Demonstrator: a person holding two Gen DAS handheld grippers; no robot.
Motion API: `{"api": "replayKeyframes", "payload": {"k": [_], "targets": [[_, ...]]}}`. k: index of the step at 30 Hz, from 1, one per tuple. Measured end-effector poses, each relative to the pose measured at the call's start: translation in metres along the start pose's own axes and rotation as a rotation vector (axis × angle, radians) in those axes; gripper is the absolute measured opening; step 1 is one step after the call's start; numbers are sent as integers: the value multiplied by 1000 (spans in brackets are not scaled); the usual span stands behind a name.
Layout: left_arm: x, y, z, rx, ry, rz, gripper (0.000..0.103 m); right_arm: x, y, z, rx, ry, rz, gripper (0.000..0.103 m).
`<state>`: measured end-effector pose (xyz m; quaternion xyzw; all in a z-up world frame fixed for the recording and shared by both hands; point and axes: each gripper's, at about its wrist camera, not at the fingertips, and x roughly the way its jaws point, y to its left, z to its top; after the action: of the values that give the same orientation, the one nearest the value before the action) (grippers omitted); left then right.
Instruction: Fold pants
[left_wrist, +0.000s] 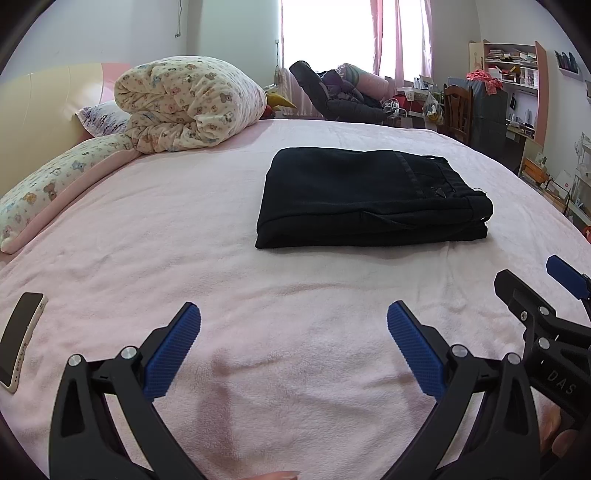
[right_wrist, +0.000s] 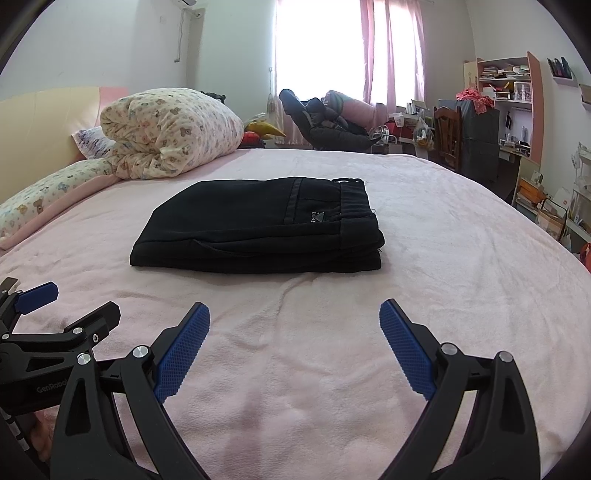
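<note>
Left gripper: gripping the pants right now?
No: the left gripper is open over bare pink blanket, and the folded black pants lie farther up the bed, untouched.

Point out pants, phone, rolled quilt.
pants (right_wrist: 258, 225): right wrist view, top folded panel.
phone (left_wrist: 22, 332): left wrist view, dark screen.
rolled quilt (left_wrist: 184, 99): left wrist view, upper roll.

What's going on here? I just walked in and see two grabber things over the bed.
A person holds a two-finger tool in each hand over a pink bedspread. The black pants lie on it, folded into a compact stack. The left tool and the right tool are both open, apart from the pants and holding nothing. A phone lies near the bed's edge by the left tool. The folding looks done.
</note>
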<state>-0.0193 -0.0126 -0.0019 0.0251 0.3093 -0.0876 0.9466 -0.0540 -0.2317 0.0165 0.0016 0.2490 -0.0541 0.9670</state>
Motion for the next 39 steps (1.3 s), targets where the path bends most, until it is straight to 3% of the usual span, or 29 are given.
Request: {"api": "replayKeyframes", "payload": {"k": [39], "targets": [[5, 4, -1, 18, -7, 22, 101, -3, -3, 0, 24, 2, -11, 95]]}}
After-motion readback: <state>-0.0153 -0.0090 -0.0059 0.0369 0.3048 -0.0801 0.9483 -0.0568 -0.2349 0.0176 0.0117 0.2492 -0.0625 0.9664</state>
